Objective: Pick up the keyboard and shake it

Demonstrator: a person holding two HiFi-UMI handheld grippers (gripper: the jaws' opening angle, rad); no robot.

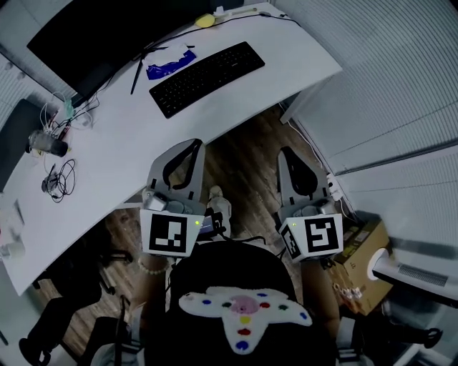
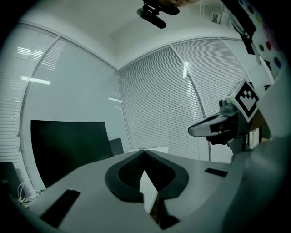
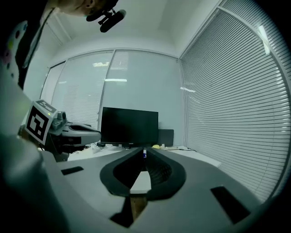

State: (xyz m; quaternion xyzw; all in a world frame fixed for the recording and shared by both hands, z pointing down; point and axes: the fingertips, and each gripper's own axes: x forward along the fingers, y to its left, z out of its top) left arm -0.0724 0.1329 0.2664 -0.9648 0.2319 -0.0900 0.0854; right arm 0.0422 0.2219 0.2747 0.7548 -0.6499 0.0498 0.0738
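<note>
The black keyboard (image 1: 207, 77) lies at an angle on the white desk (image 1: 107, 157), in front of a dark monitor (image 1: 93, 36). My left gripper (image 1: 192, 144) hangs just off the desk's front edge, over the wooden floor and well short of the keyboard. Its jaws are shut with nothing between them (image 2: 143, 150). My right gripper (image 1: 287, 152) is level with it to the right, also shut and empty (image 3: 144, 149). Each gripper shows in the other's view: the right gripper (image 2: 223, 126) and the left gripper (image 3: 68, 133). Neither gripper view shows the keyboard.
A blue wrapper (image 1: 168, 66) and a dark cable lie just left of the keyboard, with a yellow object (image 1: 205, 21) at the desk's back. Tangled cables (image 1: 61, 179) sit at the desk's left. A cardboard box (image 1: 358, 264) stands on the floor at the right, by blind-covered walls (image 1: 401, 86).
</note>
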